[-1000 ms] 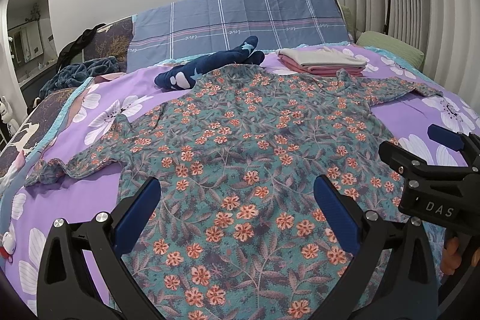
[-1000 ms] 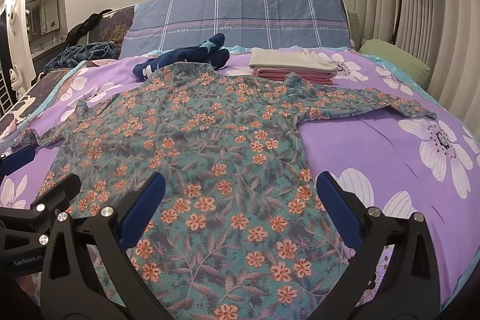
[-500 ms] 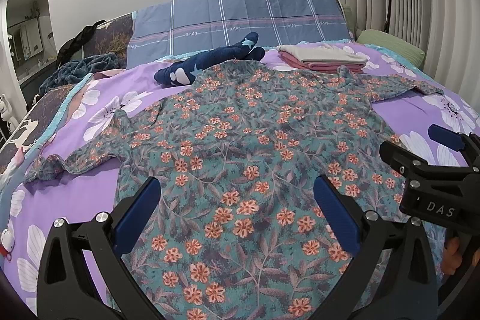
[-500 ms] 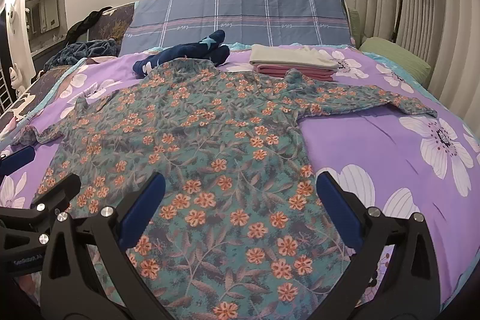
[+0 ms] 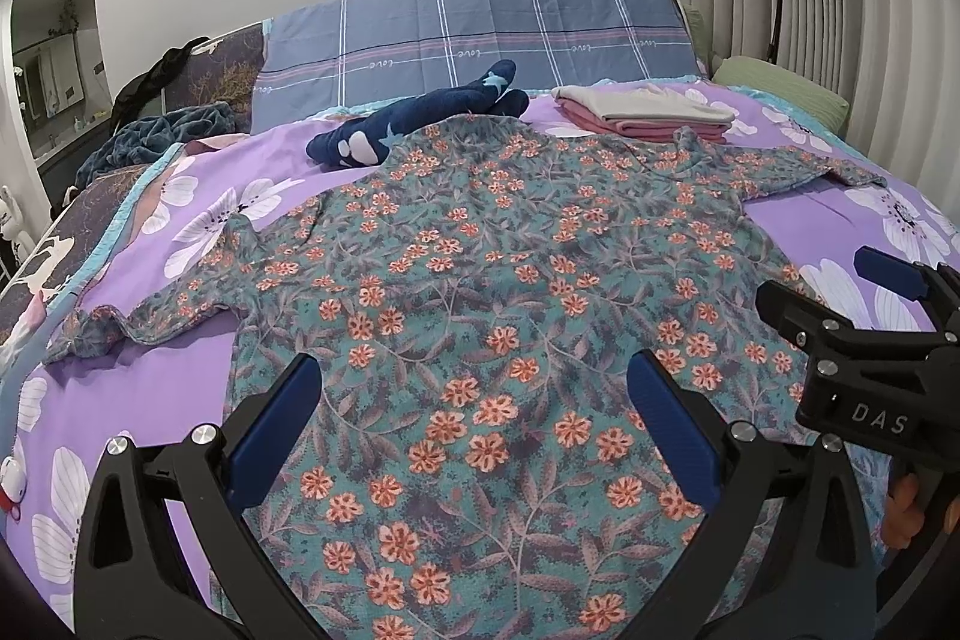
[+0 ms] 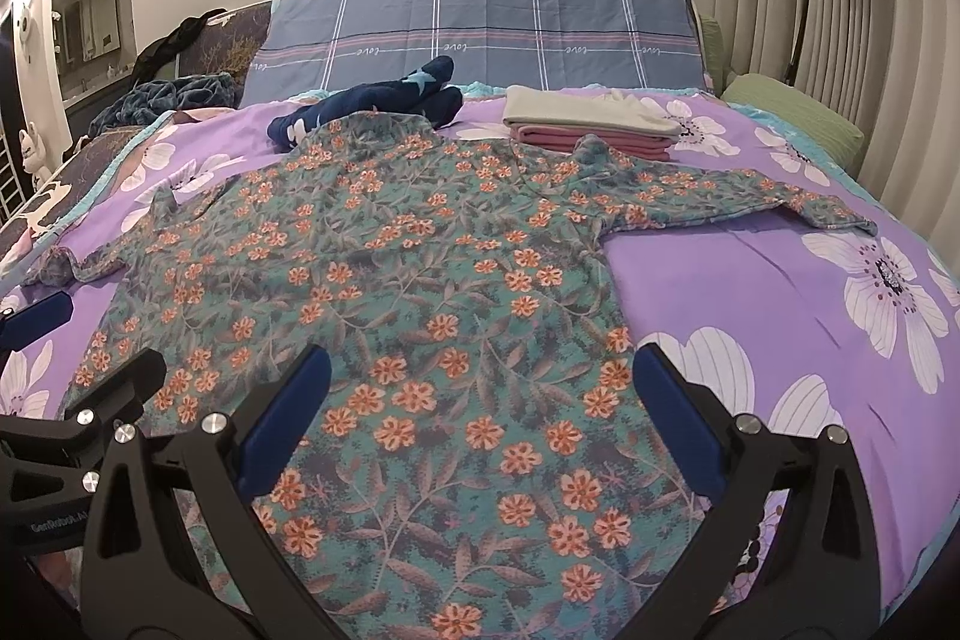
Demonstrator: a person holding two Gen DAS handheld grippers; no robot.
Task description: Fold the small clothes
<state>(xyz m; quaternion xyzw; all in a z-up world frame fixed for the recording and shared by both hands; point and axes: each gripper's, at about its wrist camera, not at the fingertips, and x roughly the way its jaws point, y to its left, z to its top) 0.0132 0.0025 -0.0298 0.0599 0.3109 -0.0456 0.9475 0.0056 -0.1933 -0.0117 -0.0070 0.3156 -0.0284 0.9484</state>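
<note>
Floral shirt point(image 5: 480, 292) is lying spread flat on the purple flowered bedspread point(image 6: 780, 316), both sleeves out to the sides, collar end pointing toward the headboard; hem end is sitting nearest both cameras. Left gripper point(image 5: 474, 430) is hovering over the lower hem, jaws standing wide open, nothing between them; right gripper point(image 6: 480, 418) is hovering over the hem's right part, jaws also wide open and holding nothing. The two grippers are sitting side by side, each showing at the edge of the other's view. Navy plush toy point(image 5: 414, 124) is lying just beyond the collar; folded stack of pink and cream clothes point(image 6: 591, 124) is resting beside it, touching the shirt's right shoulder area. Green pillow point(image 6: 792, 112) is sitting at the far right corner.
</note>
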